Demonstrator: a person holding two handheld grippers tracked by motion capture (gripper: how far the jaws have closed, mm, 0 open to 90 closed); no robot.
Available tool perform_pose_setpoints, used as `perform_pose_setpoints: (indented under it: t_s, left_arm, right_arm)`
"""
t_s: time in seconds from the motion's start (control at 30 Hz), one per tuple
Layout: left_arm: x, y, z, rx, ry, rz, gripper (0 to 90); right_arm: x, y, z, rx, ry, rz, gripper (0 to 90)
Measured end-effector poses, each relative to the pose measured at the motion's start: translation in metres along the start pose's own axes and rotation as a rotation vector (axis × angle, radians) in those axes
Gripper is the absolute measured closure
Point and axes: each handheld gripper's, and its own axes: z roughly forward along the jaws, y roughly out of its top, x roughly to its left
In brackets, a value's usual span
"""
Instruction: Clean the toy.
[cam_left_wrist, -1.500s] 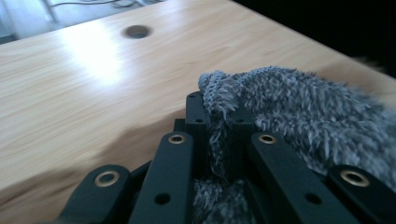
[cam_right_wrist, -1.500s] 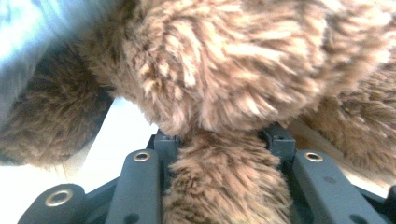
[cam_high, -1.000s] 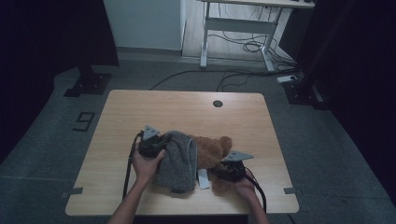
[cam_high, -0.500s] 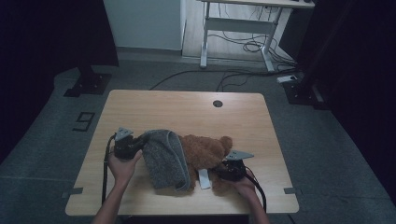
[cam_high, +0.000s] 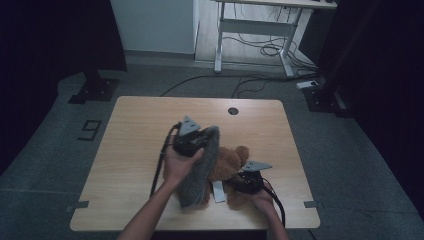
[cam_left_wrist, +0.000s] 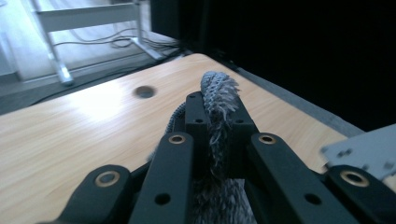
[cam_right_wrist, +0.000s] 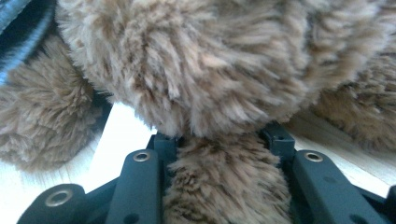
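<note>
My left gripper (cam_high: 196, 142) pinches the grey knit sweater (cam_high: 200, 170), hanging lengthwise beside the teddy bear (cam_high: 227, 165) on the surface (cam_high: 135, 130); my right gripper (cam_high: 245, 181) clamps the bear's limb, just right of it.

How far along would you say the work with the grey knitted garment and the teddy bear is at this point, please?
Done: both grips are set. The right gripper is clamped on a limb of the teddy bear, pinning it to the table. In hand: the left gripper pinches the edge of the grey knitted garment, held raised beside the bear. Left: the garment hangs alongside the bear, not yet fitted on it or freed from it.
</note>
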Motion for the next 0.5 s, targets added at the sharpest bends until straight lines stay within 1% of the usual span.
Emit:
perform_pose_setpoints:
  t_s: [0.07, 0.13, 0.17, 0.23, 0.27, 0.3, 0.33, 0.37, 0.4, 0.43, 0.47, 0.5]
  left_arm:
    - [-0.011, 0.003, 0.020, 0.013, -0.021, 0.005, 82.7]
    - [-0.019, -0.002, 0.042, 0.053, -0.042, -0.004, 82.7]
    - [-0.022, -0.008, 0.053, 0.081, -0.050, -0.010, 82.6]
    - [-0.025, -0.024, 0.074, 0.137, -0.042, -0.010, 82.5]
    - [-0.025, -0.033, 0.082, 0.165, -0.030, -0.006, 82.4]
    - [-0.023, -0.045, 0.089, 0.187, -0.007, 0.002, 82.4]
    - [-0.020, -0.051, 0.091, 0.178, 0.003, 0.002, 82.3]
    - [-0.016, -0.054, 0.090, 0.158, 0.006, -0.019, 82.3]
    - [-0.013, -0.055, 0.087, 0.141, 0.002, -0.041, 82.3]
    - [-0.010, -0.054, 0.083, 0.138, 0.024, -0.028, 82.3]
    - [-0.009, -0.053, 0.080, 0.144, 0.048, -0.001, 82.3]
    - [-0.006, -0.053, 0.076, 0.151, 0.080, 0.030, 82.3]
  right_arm:
    - [0.000, 0.000, 0.000, -0.001, 0.001, 0.000, 59.4]
    - [0.000, 0.000, 0.000, -0.001, 0.000, -0.001, 59.4]
    - [0.000, 0.000, 0.000, -0.001, 0.000, -0.001, 59.4]
    - [-0.001, 0.000, 0.000, -0.001, 0.001, -0.002, 59.4]
    - [0.000, 0.000, 0.000, -0.001, 0.001, -0.001, 59.4]
    - [0.000, 0.000, 0.000, -0.001, 0.001, 0.002, 59.4]
    - [0.000, 0.000, 0.000, 0.003, 0.001, 0.004, 59.3]
    - [0.000, 0.000, 0.000, 0.008, -0.001, 0.002, 59.3]
    - [0.000, 0.000, 0.001, 0.009, -0.002, -0.001, 59.2]
    - [0.000, 0.000, 0.000, 0.007, -0.004, -0.003, 59.3]
    - [0.000, 0.000, 0.000, 0.005, -0.003, -0.002, 59.3]
    - [0.000, 0.000, 0.000, 0.004, 0.000, 0.000, 59.3]
